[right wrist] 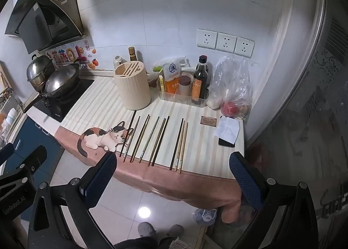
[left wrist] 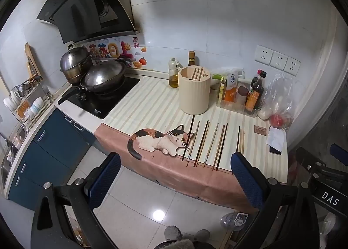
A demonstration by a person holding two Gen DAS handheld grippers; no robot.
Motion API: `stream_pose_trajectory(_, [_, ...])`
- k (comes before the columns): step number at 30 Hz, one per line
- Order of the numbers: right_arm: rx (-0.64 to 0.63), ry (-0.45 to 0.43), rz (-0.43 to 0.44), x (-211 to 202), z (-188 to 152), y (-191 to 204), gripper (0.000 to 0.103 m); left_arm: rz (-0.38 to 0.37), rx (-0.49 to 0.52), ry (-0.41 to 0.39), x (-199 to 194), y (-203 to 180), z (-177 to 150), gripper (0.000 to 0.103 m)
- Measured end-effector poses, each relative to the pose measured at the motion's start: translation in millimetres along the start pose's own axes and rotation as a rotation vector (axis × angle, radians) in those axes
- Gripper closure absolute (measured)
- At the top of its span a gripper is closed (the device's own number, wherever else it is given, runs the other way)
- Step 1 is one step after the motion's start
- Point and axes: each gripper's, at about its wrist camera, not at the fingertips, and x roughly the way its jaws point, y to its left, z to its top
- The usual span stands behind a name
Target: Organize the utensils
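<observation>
Striped counter mat (right wrist: 104, 105), centre frame: thin wooden and dark chopsticks (right wrist: 159, 140) lie in parallel rows below a cream slotted holder (right wrist: 132, 86). Left gripper (left wrist: 176, 180) and right gripper (right wrist: 173, 178) hover empty, fingers spread.

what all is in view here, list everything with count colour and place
chopsticks: about ten, brown and tan, in a row near the counter's front edge
utensil holder: one, cream, behind the chopsticks
cat mat: one, striped cream with pink border, covering the counter
wok: one, steel, on the stove at left
steamer pot: one, steel, behind the wok
condiment tray: one, clear, right of the holder
plastic bag: one, clear, far right
phone: one, dark, under white paper
left gripper: jaws open, blue pads
right gripper: jaws open, blue pads
</observation>
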Motion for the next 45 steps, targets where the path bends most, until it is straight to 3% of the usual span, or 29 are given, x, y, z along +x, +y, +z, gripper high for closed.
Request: stream_pose_trajectory(45, [0.003, -0.011, 0.003, -4, -1, 2, 0.0, -0.016, -0.016, 0.017, 2, -2, -13, 0.0])
